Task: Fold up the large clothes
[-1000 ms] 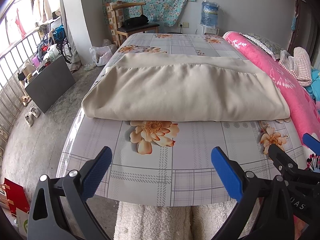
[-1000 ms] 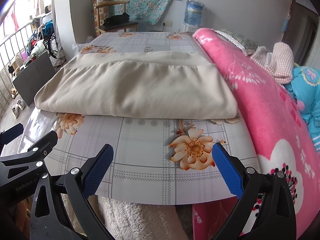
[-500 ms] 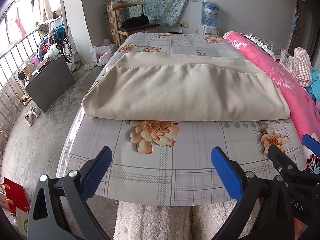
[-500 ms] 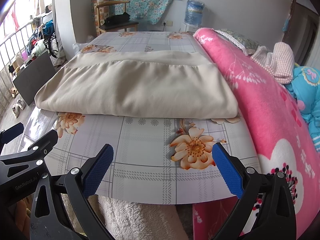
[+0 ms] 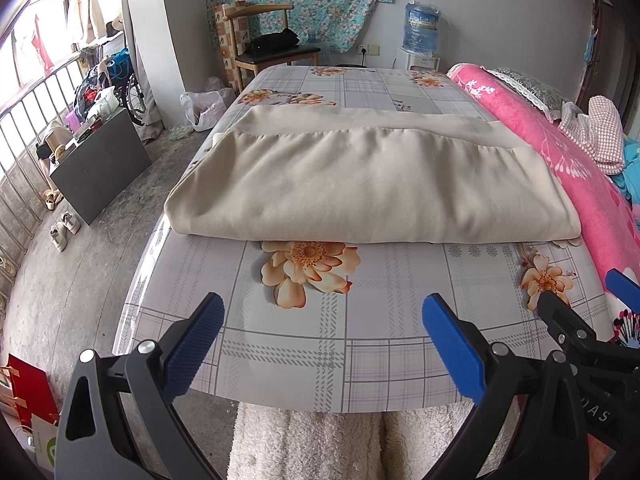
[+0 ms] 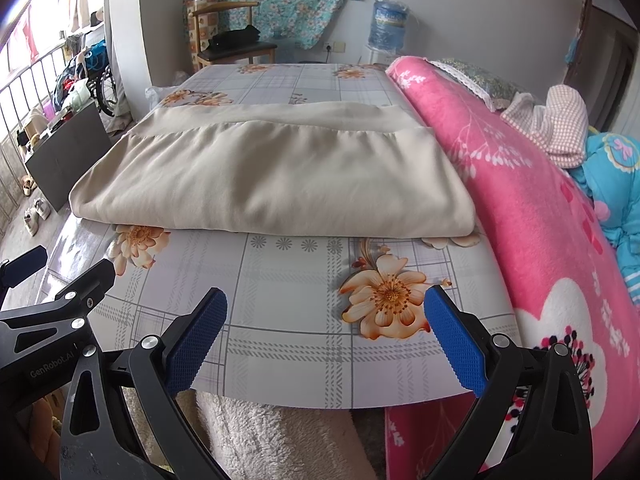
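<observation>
Nearest the lens, the left gripper [image 5: 322, 338] hangs level over the near edge of the floral-check table [image 5: 360, 344], its two blue-padded fingers [image 5: 194, 346] spread wide with nothing between them. The right gripper [image 6: 325, 338] sits just beside it in the same pose, jaws parted and empty, over an orange flower print [image 6: 386, 298] on that table. Each camera catches the other tool only in part: in the left wrist view the right gripper's black arm and one blue tip poke in at the frame's right edge, the rest cut off. No hand or sleeve shows (the handles run out of the bottom of both frames). A white fleecy fabric [image 5: 312, 444] shows below the table's near rim, what it belongs to unclear.

Beyond the grippers, apart from both and touching neither, the folded beige garment [image 5: 360, 188] lies flat across the middle of the table, its thick fold facing the grippers and a lower layer showing past its far edge. A pink blanket [image 6: 532, 208] runs along the table's right side. Behind the table stand a wooden chair [image 5: 264, 44] and a water dispenser bottle [image 5: 420, 28].
</observation>
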`<state>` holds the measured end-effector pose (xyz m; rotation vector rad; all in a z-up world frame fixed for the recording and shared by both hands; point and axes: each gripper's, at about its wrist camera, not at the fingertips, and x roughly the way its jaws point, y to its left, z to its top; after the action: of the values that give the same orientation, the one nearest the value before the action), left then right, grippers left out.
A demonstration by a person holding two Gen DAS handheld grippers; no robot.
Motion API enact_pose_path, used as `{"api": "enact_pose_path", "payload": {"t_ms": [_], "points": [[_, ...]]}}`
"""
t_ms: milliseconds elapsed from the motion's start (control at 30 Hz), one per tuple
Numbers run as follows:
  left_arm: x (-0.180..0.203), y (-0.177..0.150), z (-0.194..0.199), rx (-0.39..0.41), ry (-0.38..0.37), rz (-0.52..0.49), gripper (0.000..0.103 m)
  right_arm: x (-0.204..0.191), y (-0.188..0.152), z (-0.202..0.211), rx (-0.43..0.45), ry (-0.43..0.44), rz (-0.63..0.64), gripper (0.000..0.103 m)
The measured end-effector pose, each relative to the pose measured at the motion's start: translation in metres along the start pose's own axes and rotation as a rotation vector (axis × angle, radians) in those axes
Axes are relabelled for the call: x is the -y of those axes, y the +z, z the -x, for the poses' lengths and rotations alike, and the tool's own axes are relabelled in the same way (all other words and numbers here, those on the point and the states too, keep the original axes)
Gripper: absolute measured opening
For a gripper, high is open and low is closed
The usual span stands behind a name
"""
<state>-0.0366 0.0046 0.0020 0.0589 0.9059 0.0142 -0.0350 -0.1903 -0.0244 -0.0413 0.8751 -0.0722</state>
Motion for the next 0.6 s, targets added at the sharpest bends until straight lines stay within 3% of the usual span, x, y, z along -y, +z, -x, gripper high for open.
{"api": "enact_pose_path", "payload": {"t_ms": [600], "points": [[-0.0003, 0.0002, 0.0002, -0.001, 0.000, 0.002, 0.098, 0.0006, -0.0005, 0.0017, 0.000, -0.002, 0.002, 0.095]]}}
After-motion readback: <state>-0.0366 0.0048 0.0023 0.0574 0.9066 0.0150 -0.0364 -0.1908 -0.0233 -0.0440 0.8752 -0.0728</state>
